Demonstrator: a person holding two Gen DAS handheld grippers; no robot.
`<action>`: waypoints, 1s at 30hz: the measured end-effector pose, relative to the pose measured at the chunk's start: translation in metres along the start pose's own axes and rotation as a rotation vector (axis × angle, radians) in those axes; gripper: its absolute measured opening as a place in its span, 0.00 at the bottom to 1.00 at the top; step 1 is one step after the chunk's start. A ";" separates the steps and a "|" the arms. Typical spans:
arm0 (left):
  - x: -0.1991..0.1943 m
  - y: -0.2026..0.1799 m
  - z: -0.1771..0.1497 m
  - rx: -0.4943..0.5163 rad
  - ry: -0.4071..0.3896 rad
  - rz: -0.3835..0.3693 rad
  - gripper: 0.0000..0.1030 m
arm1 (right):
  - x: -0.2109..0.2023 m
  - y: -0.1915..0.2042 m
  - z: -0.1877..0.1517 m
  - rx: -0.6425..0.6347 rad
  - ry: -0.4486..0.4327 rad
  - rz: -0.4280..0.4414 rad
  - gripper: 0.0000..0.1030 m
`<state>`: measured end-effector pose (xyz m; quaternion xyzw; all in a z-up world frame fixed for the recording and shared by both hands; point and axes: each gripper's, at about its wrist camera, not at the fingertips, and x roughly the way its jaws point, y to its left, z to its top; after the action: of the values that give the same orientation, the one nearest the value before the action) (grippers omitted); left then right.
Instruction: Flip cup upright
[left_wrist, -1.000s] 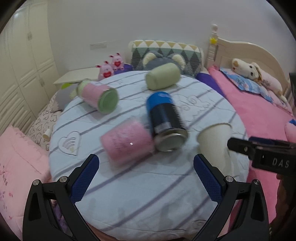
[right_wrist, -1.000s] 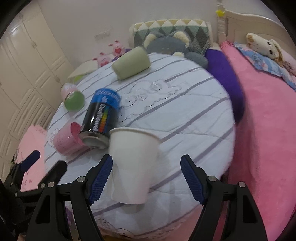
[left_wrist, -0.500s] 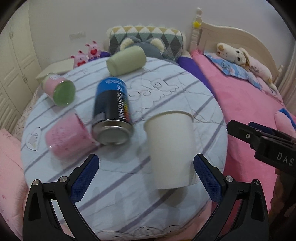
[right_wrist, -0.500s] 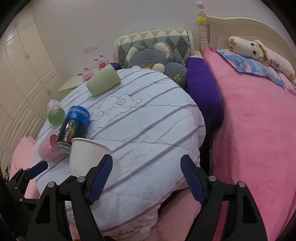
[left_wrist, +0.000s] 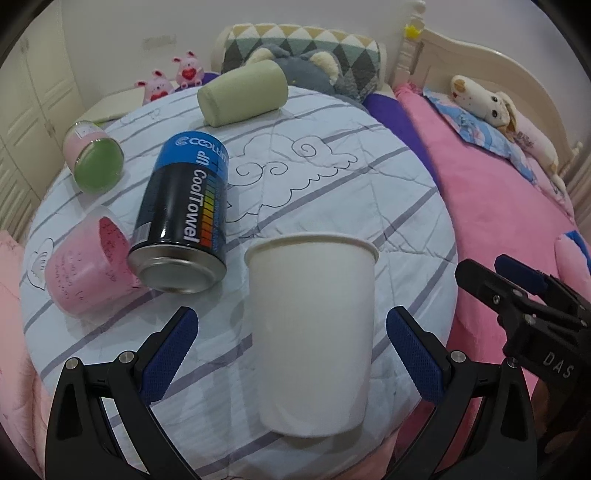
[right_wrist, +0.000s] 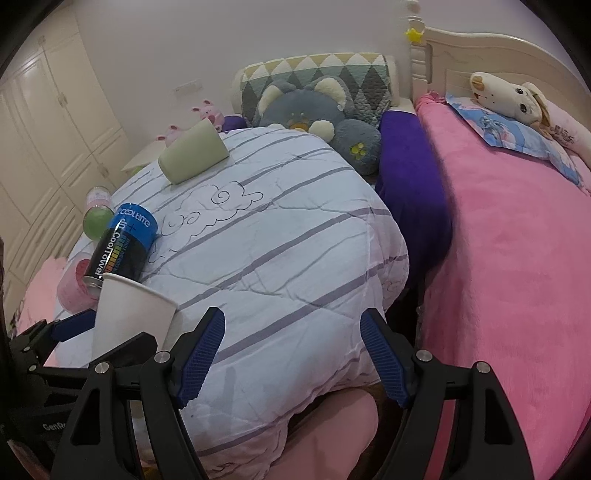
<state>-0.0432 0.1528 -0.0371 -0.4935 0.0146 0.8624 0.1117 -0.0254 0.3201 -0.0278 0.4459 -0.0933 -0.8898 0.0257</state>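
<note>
A white paper cup (left_wrist: 312, 325) stands rim up on the striped quilt (left_wrist: 332, 192), near its front edge. My left gripper (left_wrist: 291, 354) is open, its blue fingers on either side of the cup and apart from it. The cup also shows in the right wrist view (right_wrist: 129, 314), at the left. My right gripper (right_wrist: 291, 358) is open and empty over the quilt's front right part, right of the cup. It shows in the left wrist view (left_wrist: 517, 291) at the right.
A blue and black can (left_wrist: 183, 218), a pink cup (left_wrist: 86, 266), a pink jar with a green lid (left_wrist: 92, 158) and a pale green cup (left_wrist: 242, 92) lie on their sides on the quilt. A pink bed (right_wrist: 517, 258) is at the right, plush toys behind.
My left gripper has swung right and closed in until the white cup sits between its fingers. My right gripper has drawn back and to the right, away from the cup.
</note>
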 end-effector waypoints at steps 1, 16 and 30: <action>0.002 0.001 0.001 -0.008 0.003 0.001 1.00 | 0.002 -0.001 0.001 -0.007 0.001 0.002 0.75; 0.024 0.012 0.005 -0.107 0.109 -0.104 0.64 | 0.012 -0.015 0.004 -0.013 0.010 0.009 0.75; -0.001 0.002 0.017 -0.041 -0.004 -0.108 0.63 | 0.003 -0.009 0.003 -0.020 -0.015 0.018 0.75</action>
<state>-0.0576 0.1534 -0.0276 -0.4939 -0.0301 0.8563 0.1480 -0.0294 0.3291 -0.0301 0.4380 -0.0885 -0.8938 0.0378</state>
